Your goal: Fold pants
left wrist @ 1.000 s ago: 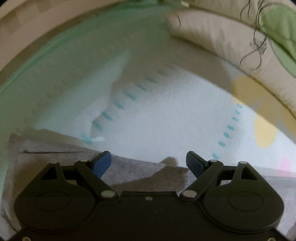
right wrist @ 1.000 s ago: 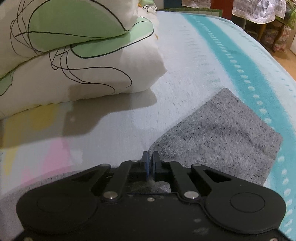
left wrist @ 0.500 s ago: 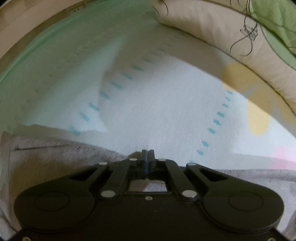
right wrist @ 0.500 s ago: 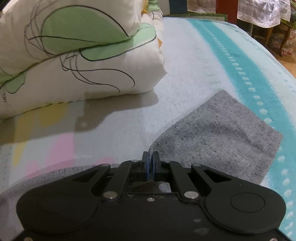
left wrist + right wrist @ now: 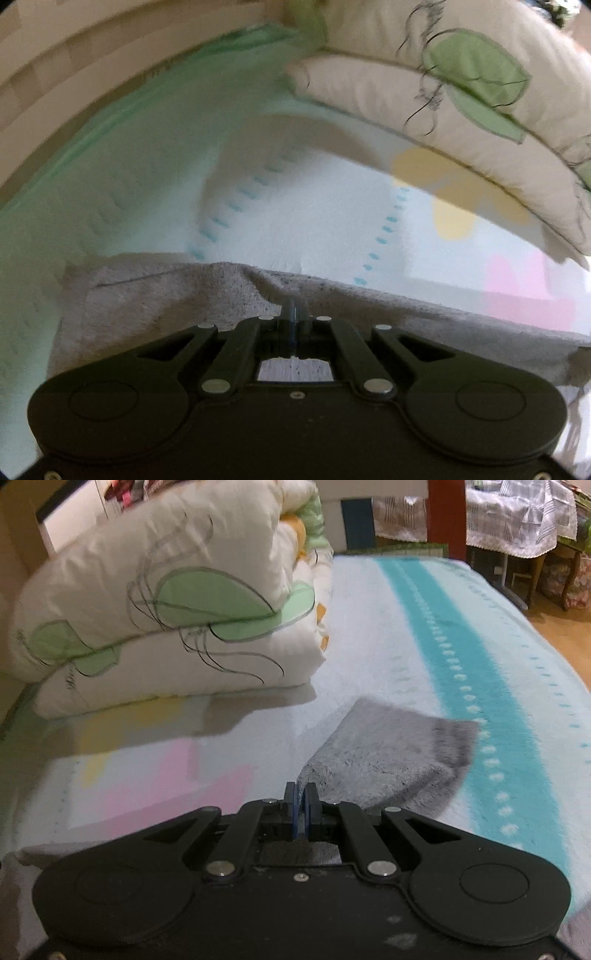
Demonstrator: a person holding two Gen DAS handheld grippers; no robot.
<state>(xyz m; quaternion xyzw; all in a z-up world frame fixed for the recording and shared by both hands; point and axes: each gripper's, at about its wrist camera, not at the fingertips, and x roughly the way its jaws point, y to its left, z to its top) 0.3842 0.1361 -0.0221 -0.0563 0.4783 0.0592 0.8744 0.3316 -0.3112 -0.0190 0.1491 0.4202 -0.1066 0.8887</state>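
Note:
Grey knit pants (image 5: 155, 306) lie on a bed, their top edge gathered up toward my left gripper (image 5: 294, 308), which is shut on that edge. In the right wrist view a grey pant leg (image 5: 391, 760) stretches ahead and to the right, lifted into a soft fold. My right gripper (image 5: 302, 797) is shut on the grey cloth at the near end of that leg. Cloth shows behind both pairs of fingers. Both views are blurred by motion.
A folded white quilt (image 5: 173, 620) with green leaf prints sits at the back left of the bed, also the quilt (image 5: 461, 96) at upper right. The blanket (image 5: 461, 657) has a teal stripe. Furniture and wooden floor (image 5: 561, 627) lie beyond the right edge.
The left gripper closed on the pants' edge. Both grippers then rose with the cloth, and the pant leg lifted off the blanket into a fold.

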